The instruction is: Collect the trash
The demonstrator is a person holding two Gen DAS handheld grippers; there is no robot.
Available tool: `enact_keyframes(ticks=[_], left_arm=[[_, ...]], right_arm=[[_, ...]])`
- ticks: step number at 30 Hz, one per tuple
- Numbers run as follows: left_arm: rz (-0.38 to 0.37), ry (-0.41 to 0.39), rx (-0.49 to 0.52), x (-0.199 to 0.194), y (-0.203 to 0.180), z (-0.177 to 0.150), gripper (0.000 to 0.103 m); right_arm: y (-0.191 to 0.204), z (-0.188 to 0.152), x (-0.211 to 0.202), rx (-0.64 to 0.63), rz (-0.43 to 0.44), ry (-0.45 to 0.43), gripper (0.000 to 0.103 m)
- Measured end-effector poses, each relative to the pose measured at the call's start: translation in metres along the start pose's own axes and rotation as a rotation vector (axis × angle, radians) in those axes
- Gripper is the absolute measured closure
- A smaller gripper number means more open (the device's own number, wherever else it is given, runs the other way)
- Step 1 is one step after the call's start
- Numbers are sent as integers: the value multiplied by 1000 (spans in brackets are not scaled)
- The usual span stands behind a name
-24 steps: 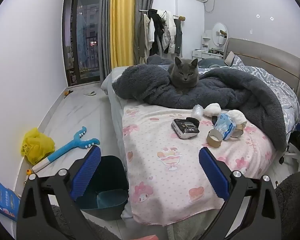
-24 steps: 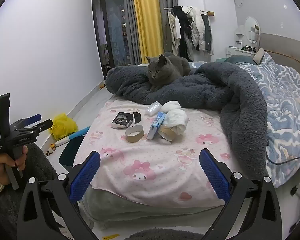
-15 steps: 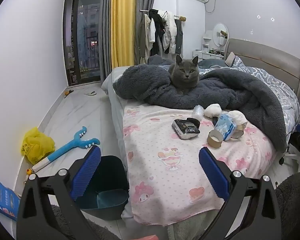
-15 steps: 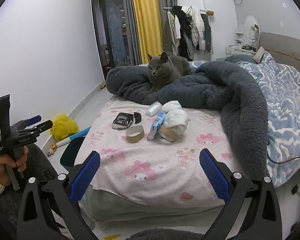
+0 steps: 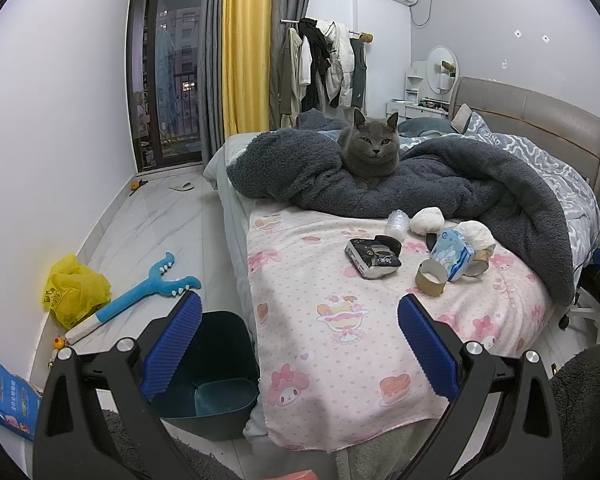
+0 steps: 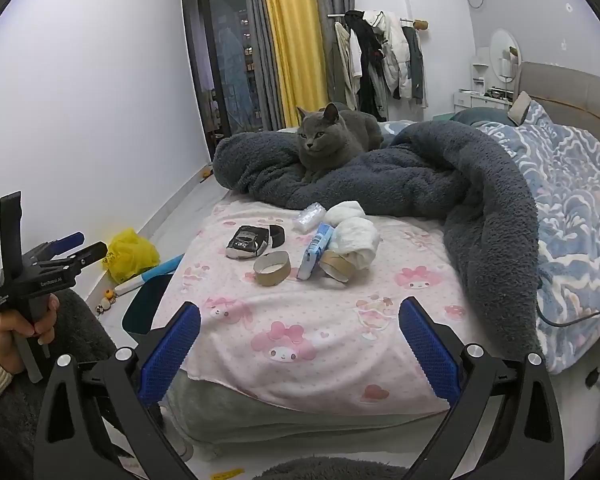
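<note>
Trash lies on the pink sheet (image 5: pixel 324 300) at the foot of the bed: a black wrapper (image 5: pixel 374 258) (image 6: pixel 247 242), a cardboard tape roll (image 5: pixel 431 278) (image 6: pixel 272 267), a blue tissue pack (image 5: pixel 454 254) (image 6: pixel 316 250), white crumpled paper (image 5: pixel 426 220) (image 6: pixel 358 236), a clear crushed bottle (image 5: pixel 398 222) (image 6: pixel 309 212). A dark bin (image 5: pixel 216 364) (image 6: pixel 146 308) stands on the floor left of the bed. My left gripper (image 5: pixel 300 344) is open and empty, short of the bed. My right gripper (image 6: pixel 300 344) is open and empty, over the bed's foot edge.
A grey cat (image 5: pixel 370 152) (image 6: pixel 328 138) sits on a dark fleece blanket (image 5: pixel 460 196) beyond the trash. On the floor lie a yellow bag (image 5: pixel 74 290), a blue toy (image 5: pixel 140 294) and a blue packet (image 5: pixel 4 394). The left gripper shows in the right wrist view (image 6: pixel 72 246).
Both grippers stay open and nearly still. The cat has lifted and turned its head.
</note>
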State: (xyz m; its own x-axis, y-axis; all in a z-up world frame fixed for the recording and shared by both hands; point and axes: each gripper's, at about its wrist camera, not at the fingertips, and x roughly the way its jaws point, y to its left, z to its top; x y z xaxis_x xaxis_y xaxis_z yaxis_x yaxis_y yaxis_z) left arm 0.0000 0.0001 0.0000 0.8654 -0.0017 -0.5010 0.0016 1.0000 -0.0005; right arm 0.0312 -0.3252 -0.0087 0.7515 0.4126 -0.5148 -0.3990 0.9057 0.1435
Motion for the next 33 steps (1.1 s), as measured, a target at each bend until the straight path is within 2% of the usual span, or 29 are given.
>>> enact_keyframes(ticks=[33], left_arm=[[1, 0, 0, 0, 0, 0, 3]], right_arm=[[1, 0, 3, 0, 2, 1, 3]])
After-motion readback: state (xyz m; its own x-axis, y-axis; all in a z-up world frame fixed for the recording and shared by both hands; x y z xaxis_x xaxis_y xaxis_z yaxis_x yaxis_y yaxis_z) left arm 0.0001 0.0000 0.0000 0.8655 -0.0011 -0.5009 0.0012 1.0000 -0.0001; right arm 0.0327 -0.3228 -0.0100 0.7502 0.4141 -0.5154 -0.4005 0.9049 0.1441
